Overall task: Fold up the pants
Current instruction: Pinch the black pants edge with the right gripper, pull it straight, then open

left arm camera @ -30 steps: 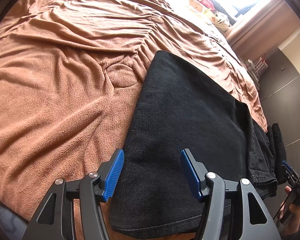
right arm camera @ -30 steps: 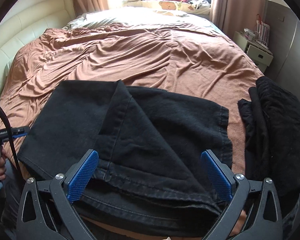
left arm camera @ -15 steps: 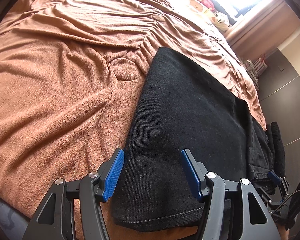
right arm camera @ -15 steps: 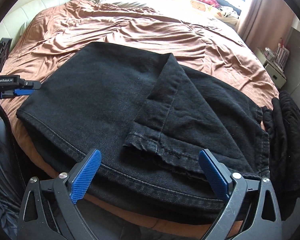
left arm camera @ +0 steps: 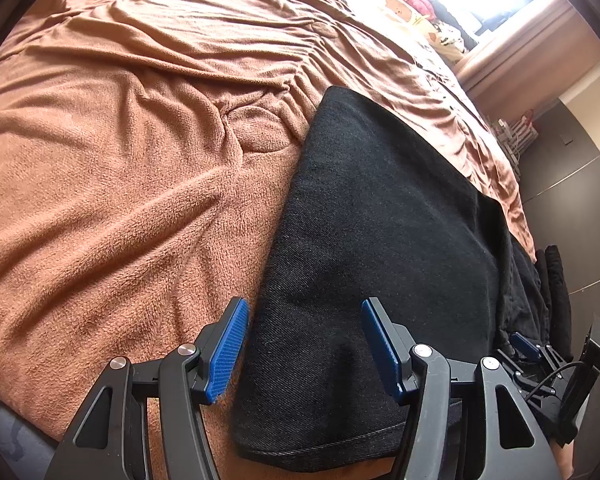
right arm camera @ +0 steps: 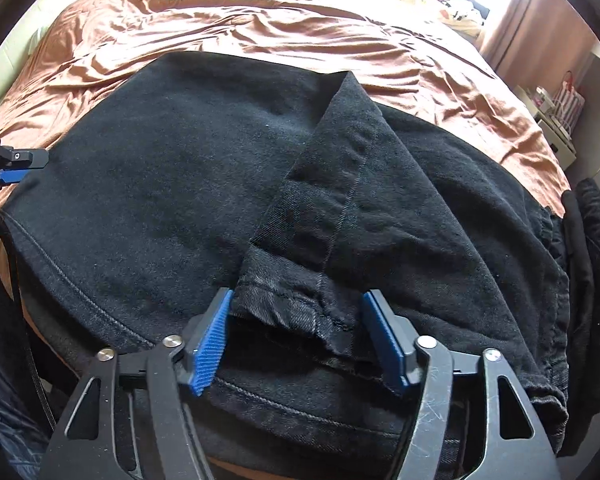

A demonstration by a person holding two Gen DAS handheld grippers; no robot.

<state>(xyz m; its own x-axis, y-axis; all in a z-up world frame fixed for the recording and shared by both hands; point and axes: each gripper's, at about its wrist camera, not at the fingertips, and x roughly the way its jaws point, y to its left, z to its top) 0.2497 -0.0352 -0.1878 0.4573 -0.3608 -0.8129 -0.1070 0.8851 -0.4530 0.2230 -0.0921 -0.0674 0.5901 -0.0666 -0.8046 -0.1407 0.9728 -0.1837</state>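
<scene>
Black denim pants (right arm camera: 172,184) lie folded near the foot edge of the bed, on a rumpled rust-brown fleece blanket (left arm camera: 112,184) that covers the mattress up to the far end by the window. One trouser leg is doubled back over the rest, and its frayed hem (right arm camera: 292,308) points toward the near edge.

From the right side, the right hand-held gripper (right arm camera: 296,336) has its blue-padded fingers (right arm camera: 210,344) spread on either side of that hem; the pads flank the cloth, and whether they touch it I cannot tell. From the left side, the left hand-held gripper (left arm camera: 304,352) is spread as well, its fingers set over the near left corner of the folded pants, one pad above the blanket just beside the denim edge, the other above the denim itself. Nothing is pinched between them.

A second dark garment (right arm camera: 592,248) lies bunched at the right edge of the bed, just beside the pants' waistband. Beyond the far right corner of the bed stands a pale bedside cabinet (right arm camera: 556,136), and bright cushions and soft toys (left arm camera: 412,4) are heaped under the window.
</scene>
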